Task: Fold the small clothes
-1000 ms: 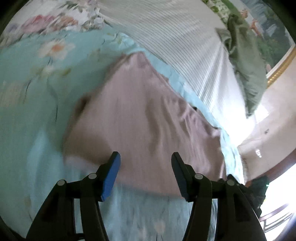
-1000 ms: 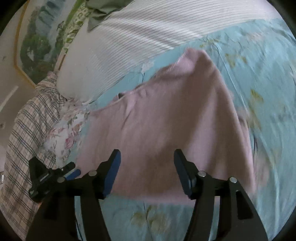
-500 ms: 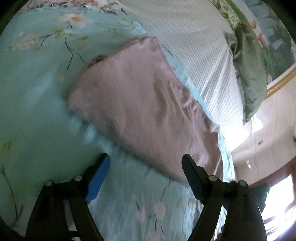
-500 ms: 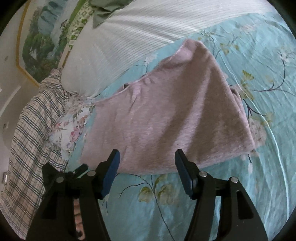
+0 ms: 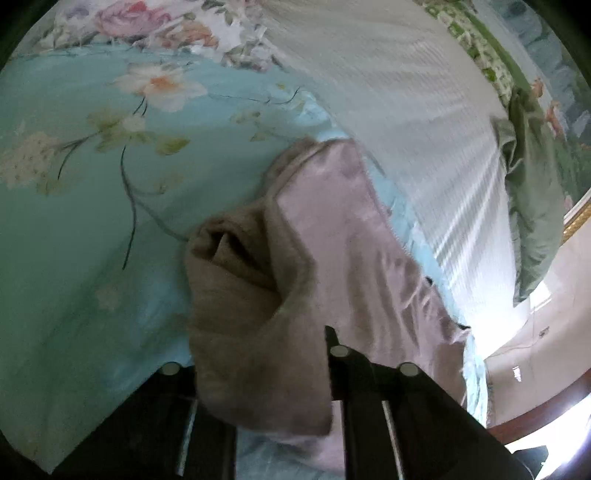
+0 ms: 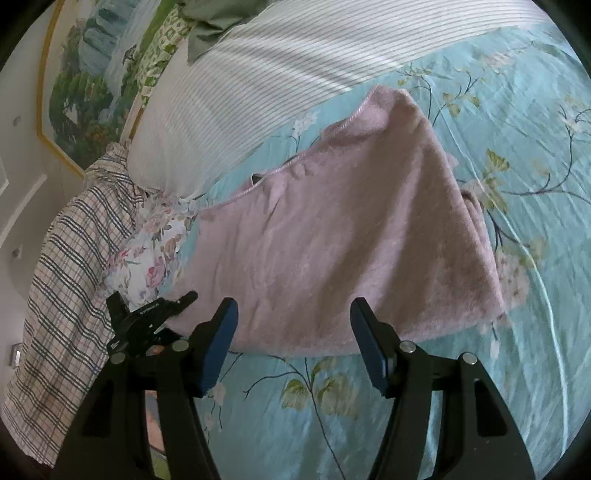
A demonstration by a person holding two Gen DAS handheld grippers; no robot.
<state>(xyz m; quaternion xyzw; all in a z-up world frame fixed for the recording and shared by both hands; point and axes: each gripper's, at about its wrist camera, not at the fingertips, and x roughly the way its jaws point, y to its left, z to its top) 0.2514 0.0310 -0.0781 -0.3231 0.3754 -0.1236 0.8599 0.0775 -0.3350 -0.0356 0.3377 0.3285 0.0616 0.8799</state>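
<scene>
In the left wrist view a bunched fold of the pink fleece garment drapes over the left gripper and hides its fingertips; only the black finger bases and three silver rivets show at 6 o'clock, and the picture is smeared by motion. The left fingers have just closed and are clamped on that fold, which rises toward the lens while the rest of the garment trails away toward 1 o'clock across the bed sheet, a turquoise one printed with flowers. The tool tilts downward at the bed. From the right wrist view the same garment lies spread flat in the middle of the sheet, its piped edge toward the white striped bolster at 12 o'clock and its fluffy hem just ahead of the right gripper. The right fingers stand apart with blue pads showing, empty, angled down above the sheet just short of the hem. At 9 o'clock a plaid cloth runs out of the picture, and a black clamp-like part beside the left finger is hard to identify. A green cloth at 11 o'clock is cut off.
</scene>
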